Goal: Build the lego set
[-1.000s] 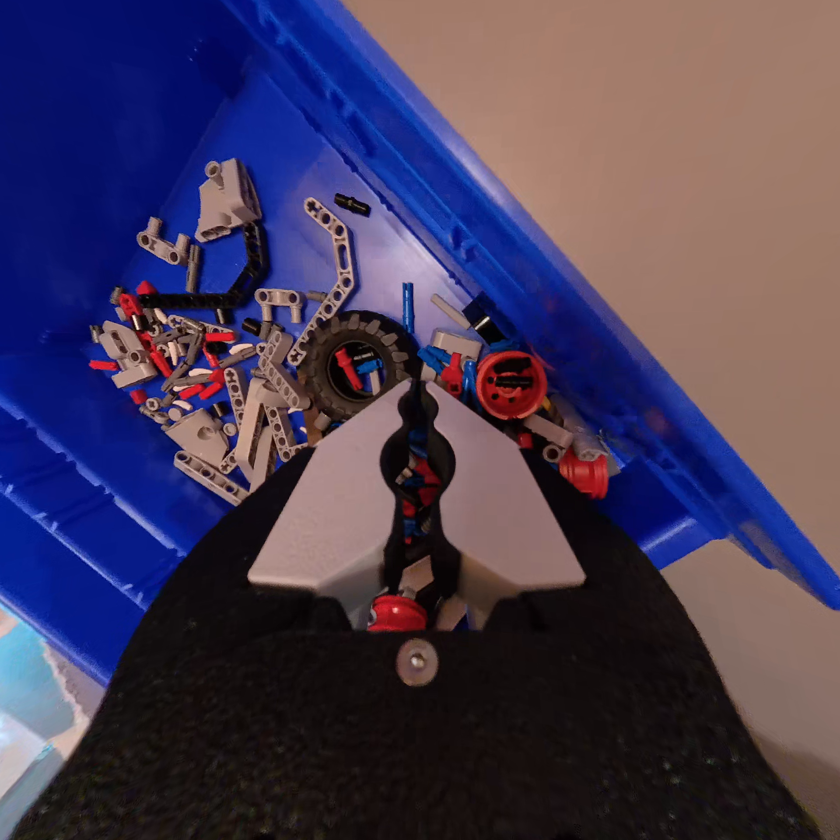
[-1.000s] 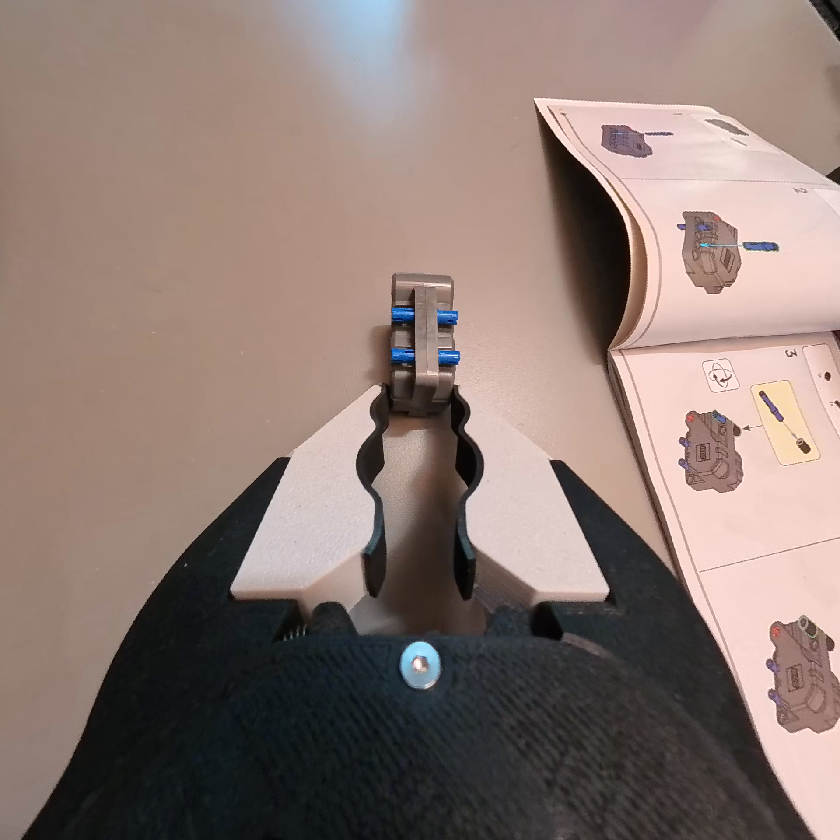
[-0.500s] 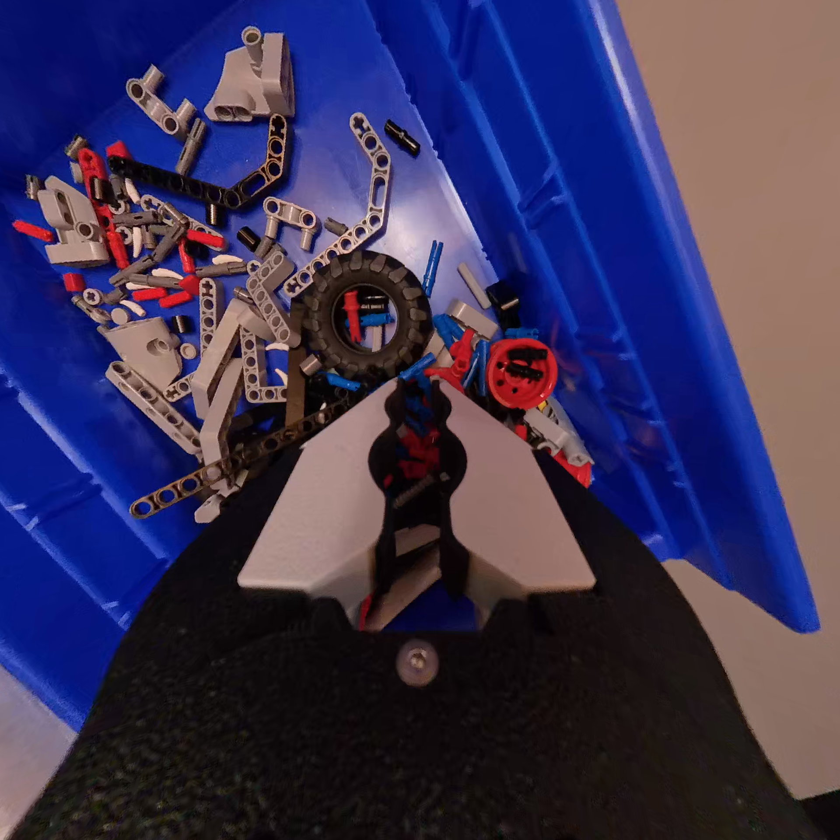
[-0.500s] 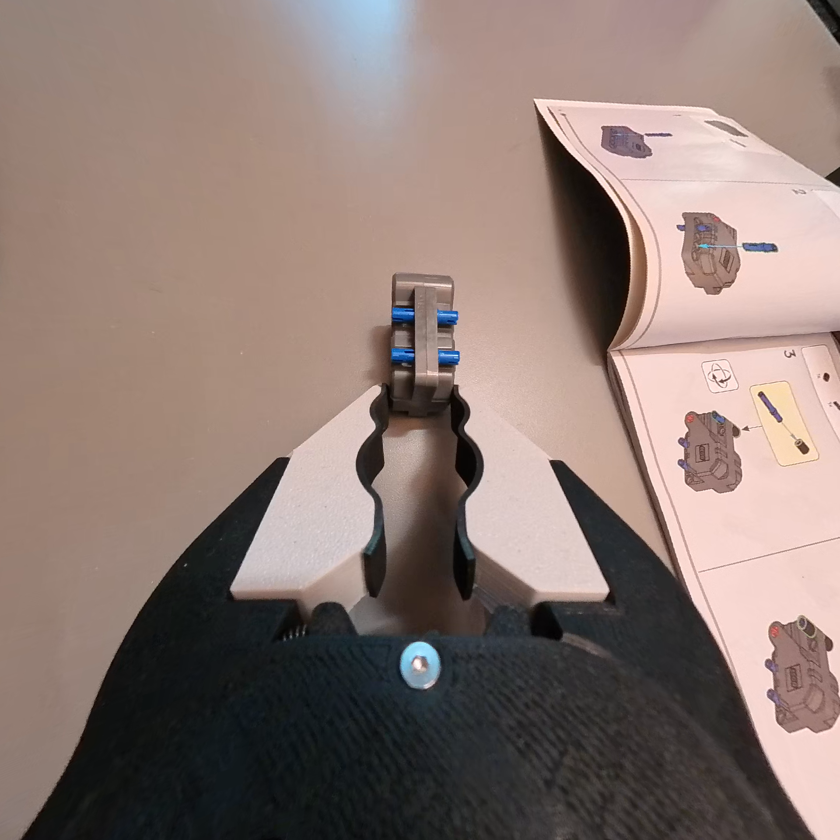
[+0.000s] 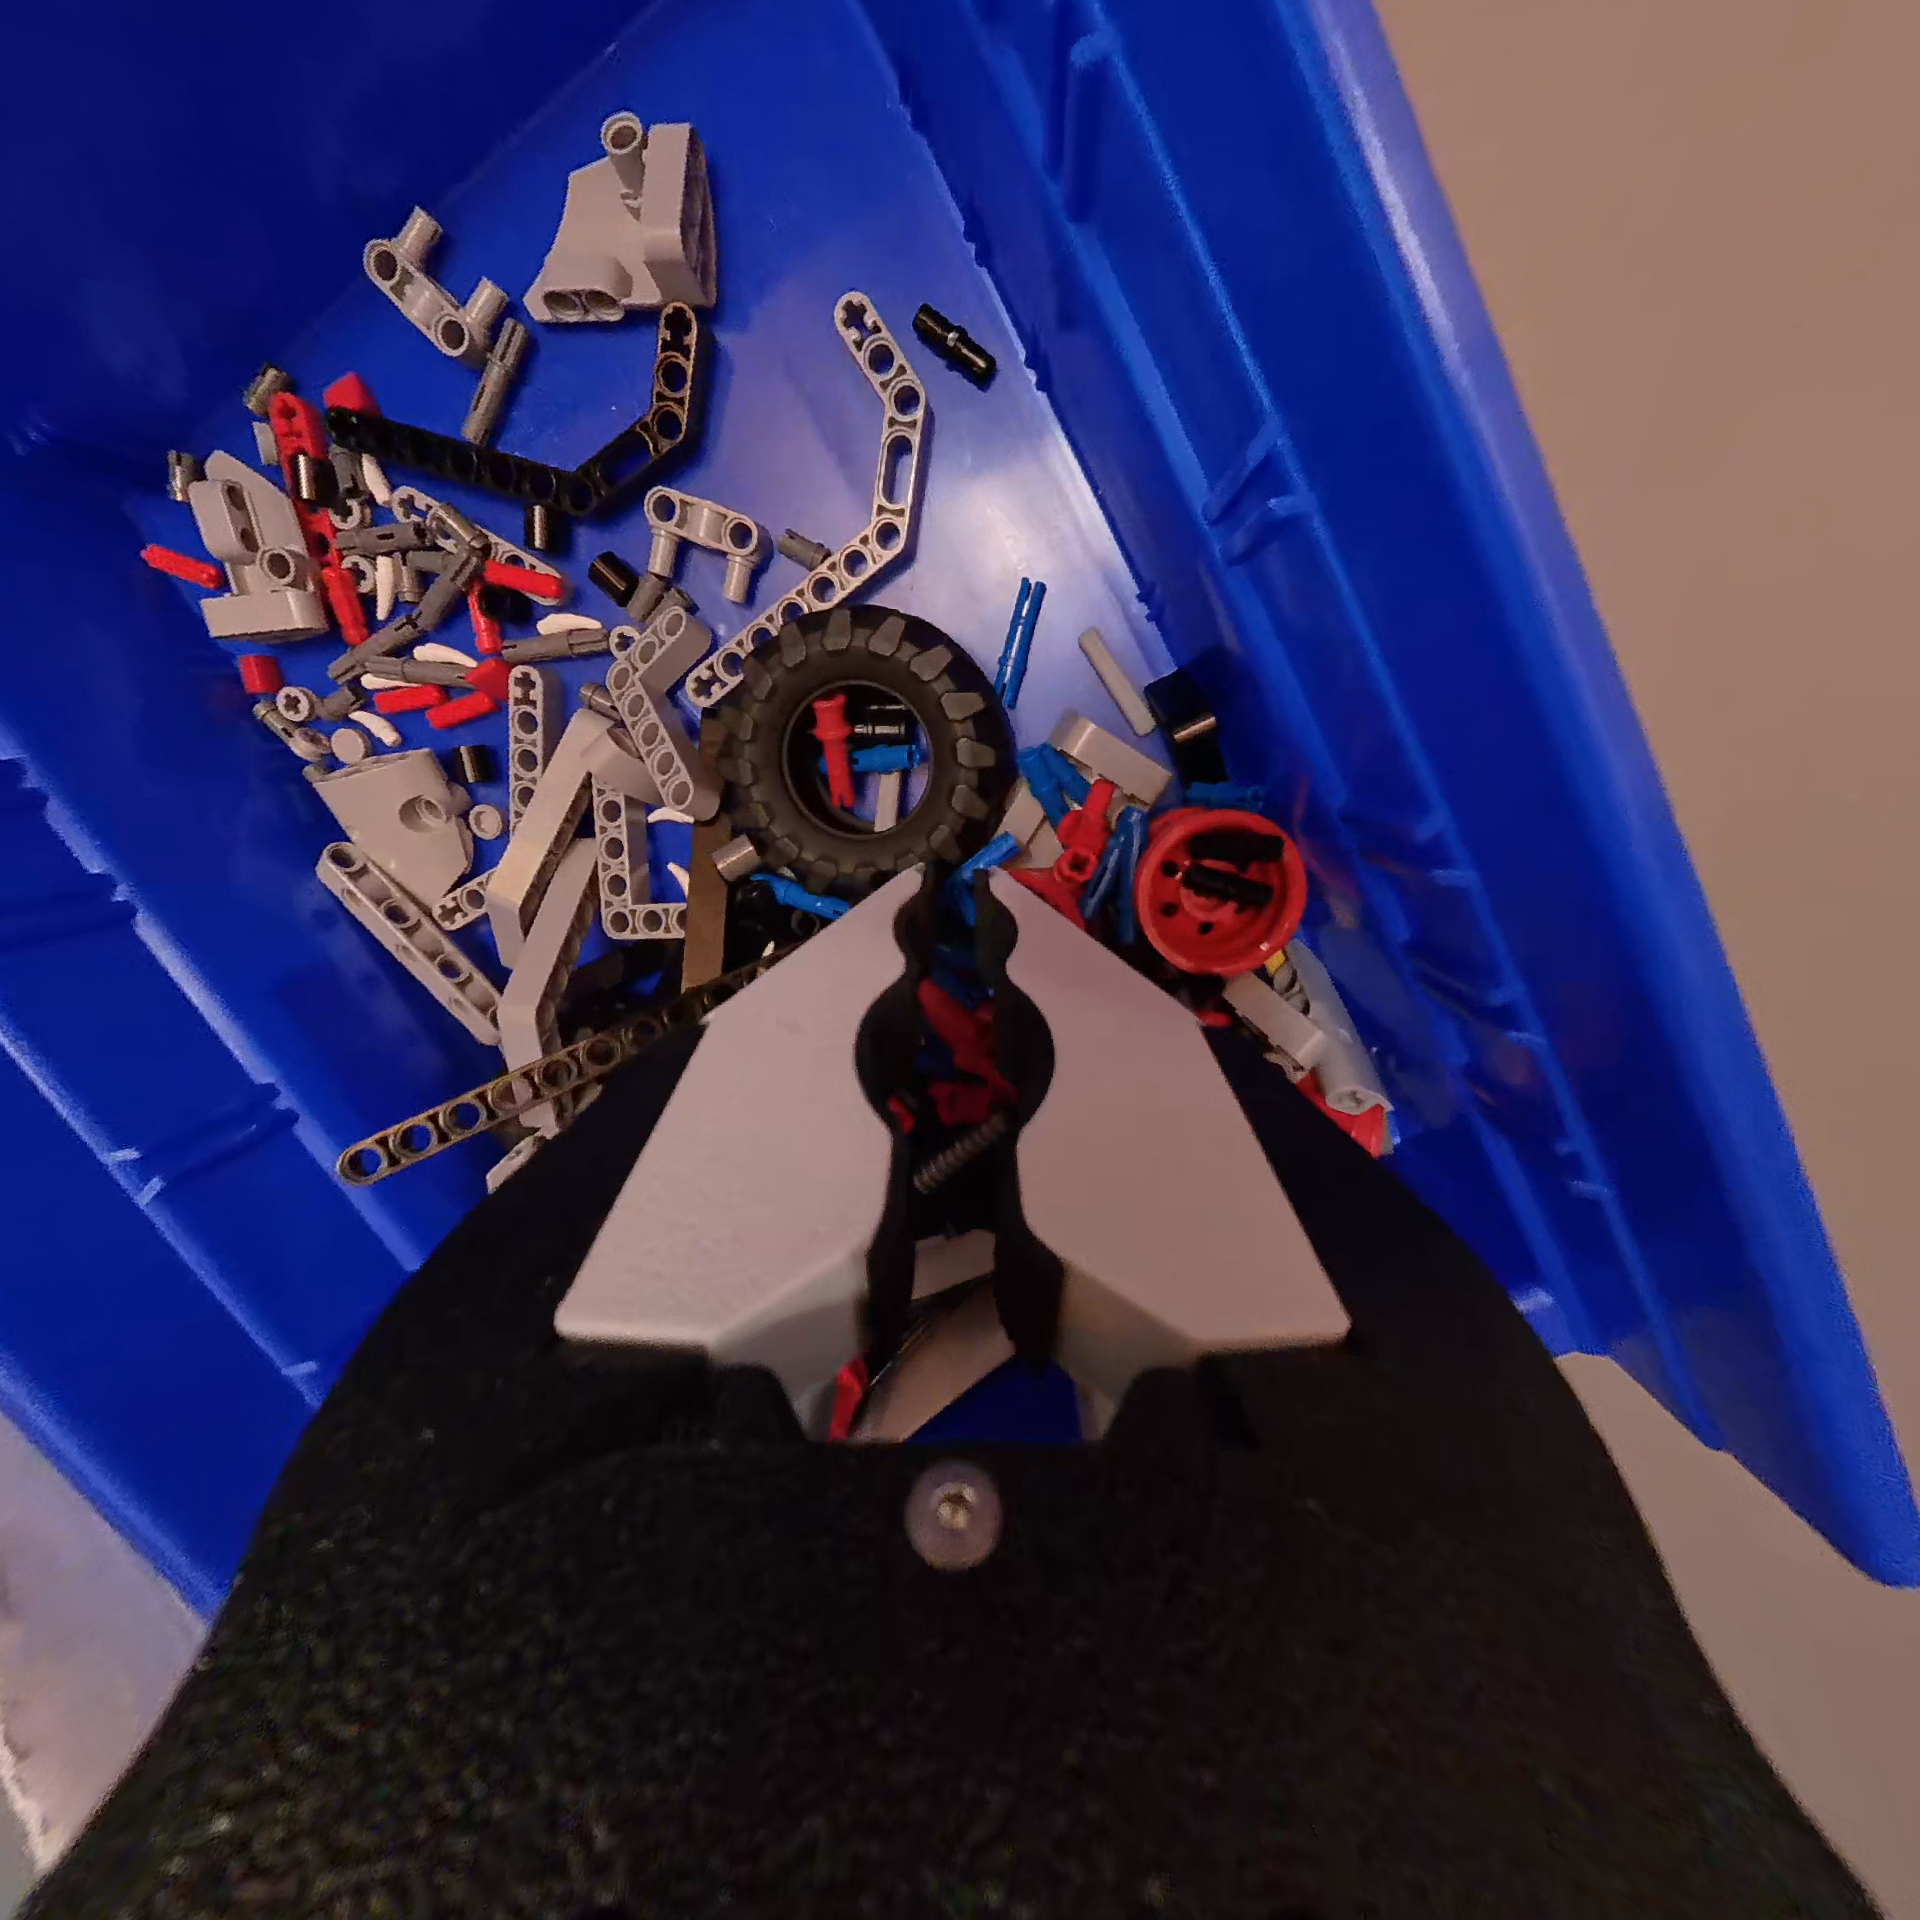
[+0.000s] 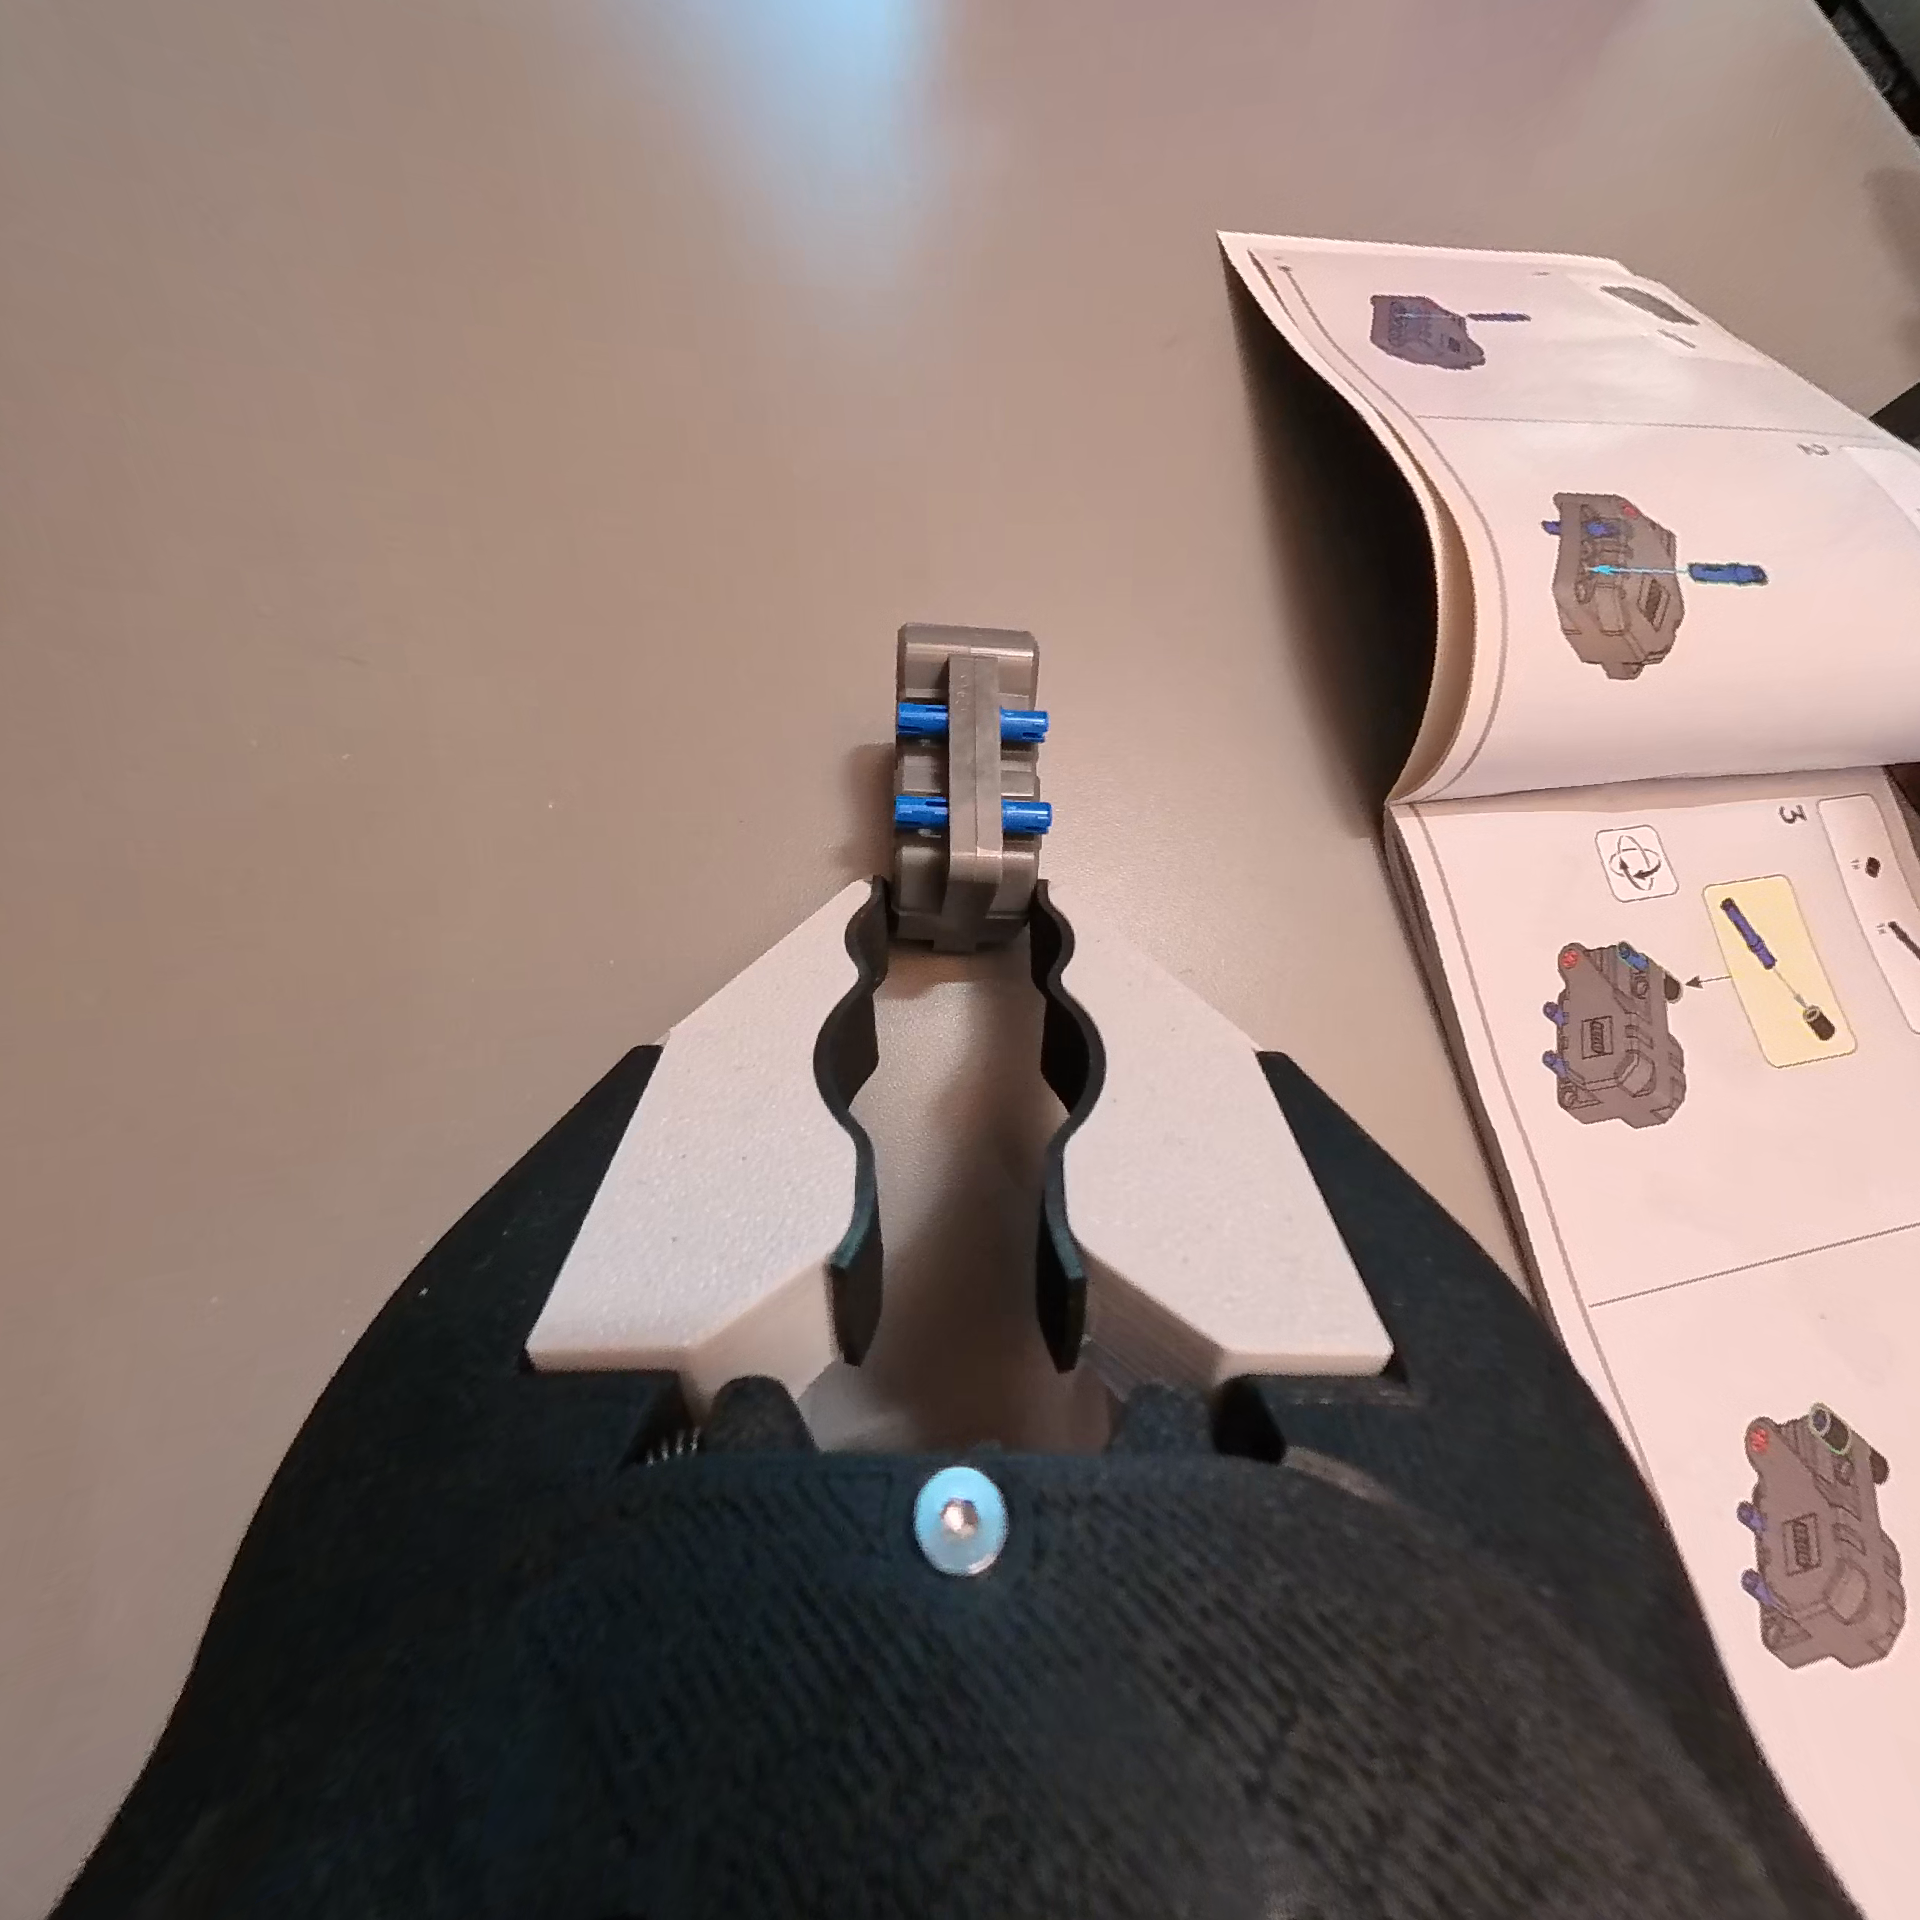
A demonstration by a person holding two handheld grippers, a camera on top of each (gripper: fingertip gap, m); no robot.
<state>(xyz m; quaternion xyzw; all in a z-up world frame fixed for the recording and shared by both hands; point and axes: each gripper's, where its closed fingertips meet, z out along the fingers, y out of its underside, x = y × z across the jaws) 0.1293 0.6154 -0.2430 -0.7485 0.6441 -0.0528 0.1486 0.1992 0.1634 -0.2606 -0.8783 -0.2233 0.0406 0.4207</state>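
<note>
My left gripper (image 5: pixel 951 883) hangs inside a blue bin (image 5: pixel 1299 436), just over a heap of loose lego parts. Its jaws stand a narrow gap apart and I see nothing held between them. A black tyre (image 5: pixel 868 748) lies just beyond the tips, a red wheel hub (image 5: pixel 1216 888) to their right, and small blue pins (image 5: pixel 987 854) at the tips. My right gripper (image 6: pixel 961 914) is shut on the near end of a grey lego block (image 6: pixel 966 769) with blue pins through it, which is at the table surface.
Grey and black beams (image 5: pixel 883 488), red pins and grey connectors are spread across the bin floor to the left. An open instruction booklet (image 6: pixel 1662 935) lies on the tan table (image 6: pixel 416 520) to the right of the right gripper. Across from one pair of fingers to the other is roughly 45 cm. From the left gripper's tips to the red wheel hub (image 5: pixel 1216 888) is close to 4 cm.
The left gripper has swung over the bin, so the parts now sit higher and more to the left in its view, and its jaws have parted slightly. The right gripper and block have not moved.
</note>
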